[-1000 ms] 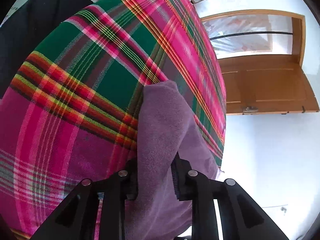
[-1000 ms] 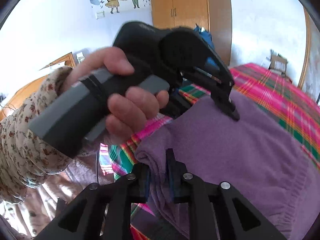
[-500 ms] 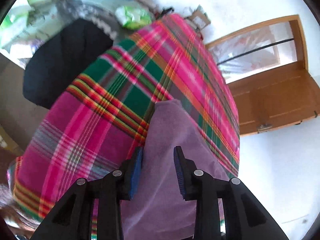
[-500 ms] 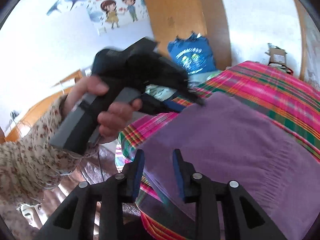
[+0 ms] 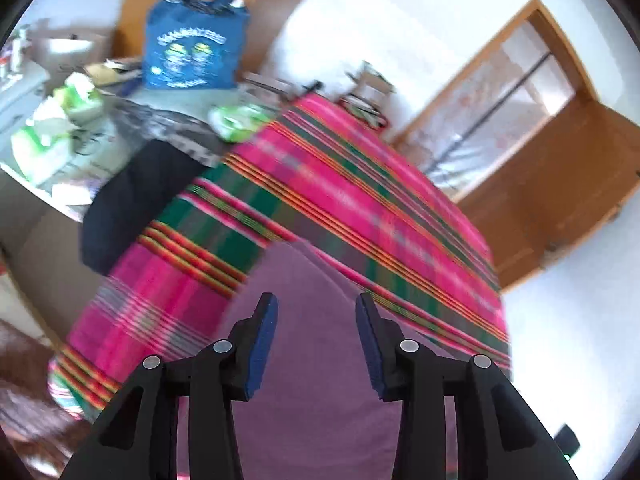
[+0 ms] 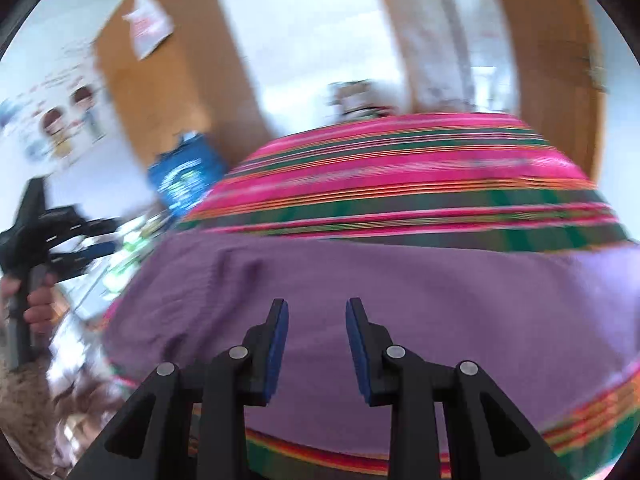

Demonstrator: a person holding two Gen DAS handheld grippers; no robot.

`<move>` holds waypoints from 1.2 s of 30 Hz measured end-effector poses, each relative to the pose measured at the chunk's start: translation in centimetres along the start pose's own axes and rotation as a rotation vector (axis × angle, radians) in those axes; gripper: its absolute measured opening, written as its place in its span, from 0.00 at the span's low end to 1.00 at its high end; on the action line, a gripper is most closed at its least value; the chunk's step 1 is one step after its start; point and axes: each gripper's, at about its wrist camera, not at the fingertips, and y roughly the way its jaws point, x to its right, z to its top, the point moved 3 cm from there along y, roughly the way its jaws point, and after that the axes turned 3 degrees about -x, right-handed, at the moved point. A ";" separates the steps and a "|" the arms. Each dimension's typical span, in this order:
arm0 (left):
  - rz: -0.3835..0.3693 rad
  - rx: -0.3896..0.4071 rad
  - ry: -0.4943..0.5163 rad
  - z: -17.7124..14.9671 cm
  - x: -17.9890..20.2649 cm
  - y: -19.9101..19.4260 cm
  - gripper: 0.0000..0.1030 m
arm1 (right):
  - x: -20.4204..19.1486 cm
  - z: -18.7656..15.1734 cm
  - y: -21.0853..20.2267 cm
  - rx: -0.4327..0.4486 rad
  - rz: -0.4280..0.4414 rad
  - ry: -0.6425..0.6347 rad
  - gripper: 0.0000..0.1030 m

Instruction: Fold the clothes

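Over the purple garment (image 5: 320,380) on the plaid cloth (image 5: 340,200): left gripper (image 5: 316,320) spreading wider, gripping nothing; right gripper (image 6: 316,320) hanging parted, grasping nothing.

One purple garment (image 5: 320,380) lies on one plaid cloth (image 5: 360,208). Two grippers show: left gripper (image 5: 316,340), right gripper (image 6: 316,340). One blue bag (image 5: 192,56) at eleven o'clock.

both fisheye cameras are sitting just behind their own tongs, looking forward and down along them from close above the purple garment (image 5: 312,360) on the plaid cloth (image 5: 360,208). both views are sharing that garment, the cloth, and the blue bag (image 6: 184,178) behind.
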 end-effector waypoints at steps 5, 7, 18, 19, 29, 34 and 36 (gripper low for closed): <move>0.029 -0.011 0.073 -1.3 1.4 0.3 0.41 | 5.1 -0.6 -0.8 0.020 -0.155 0.070 0.30; 0.002 -0.043 0.131 -2.3 3.1 1.1 0.41 | 7.0 -0.7 -0.9 0.027 -0.215 0.098 0.30; -0.165 -0.311 0.416 -9.0 14.7 7.6 0.41 | 16.8 -0.5 -3.2 0.067 -0.509 0.222 0.30; -0.184 -0.336 0.432 -9.7 15.8 8.3 0.41 | 17.3 -0.3 -3.4 0.067 -0.528 0.223 0.30; -0.258 -0.489 0.548 -13.8 22.4 13.3 0.41 | 21.8 2.8 -4.0 0.045 -0.563 0.223 0.40; -0.258 -0.532 0.589 -15.4 23.8 15.1 0.41 | 23.3 4.3 -1.8 -0.010 -0.546 0.200 0.42; -0.255 -0.533 0.584 -15.6 24.1 15.6 0.41 | 24.0 4.3 -1.2 -0.036 -0.542 0.207 0.42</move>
